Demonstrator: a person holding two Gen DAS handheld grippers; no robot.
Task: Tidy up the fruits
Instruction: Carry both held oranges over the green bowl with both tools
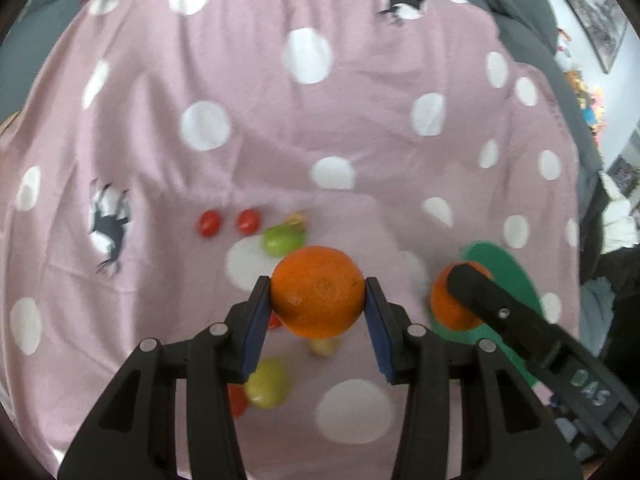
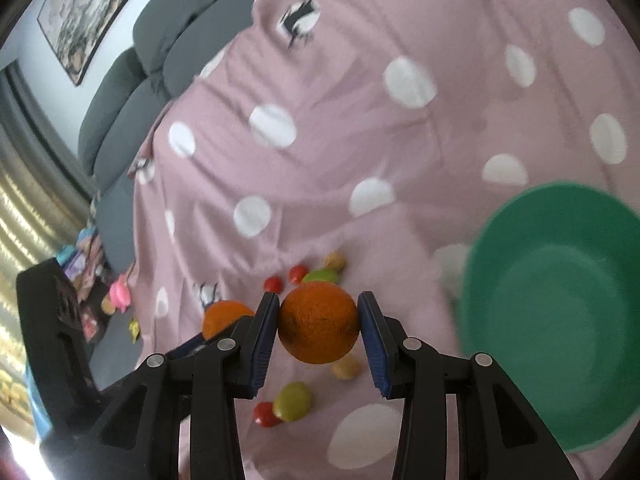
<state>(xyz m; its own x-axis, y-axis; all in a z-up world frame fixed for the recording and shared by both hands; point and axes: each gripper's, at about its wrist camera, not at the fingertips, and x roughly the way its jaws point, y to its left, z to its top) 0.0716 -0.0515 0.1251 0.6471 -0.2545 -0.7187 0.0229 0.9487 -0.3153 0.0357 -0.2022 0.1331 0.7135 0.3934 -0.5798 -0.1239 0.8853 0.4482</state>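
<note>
My left gripper [image 1: 319,294] is shut on an orange [image 1: 319,292] and holds it above the pink dotted cloth. My right gripper [image 2: 319,322] is shut on a second orange [image 2: 319,322], which also shows in the left wrist view [image 1: 450,304], partly hidden by the right gripper's finger. The left orange also shows in the right wrist view [image 2: 224,318]. A green bowl [image 2: 560,320] stands to the right and looks empty; its rim also shows in the left wrist view [image 1: 516,276]. Small red, green and yellow fruits lie on the cloth below both grippers.
Two red fruits [image 1: 228,222] and a green one [image 1: 282,238] lie beyond the left gripper; another green one [image 2: 293,402], a red one [image 2: 265,414] and a yellow one [image 2: 346,368] lie nearer. A grey sofa [image 2: 132,80] backs the cloth. Toys [image 2: 120,294] lie at the left.
</note>
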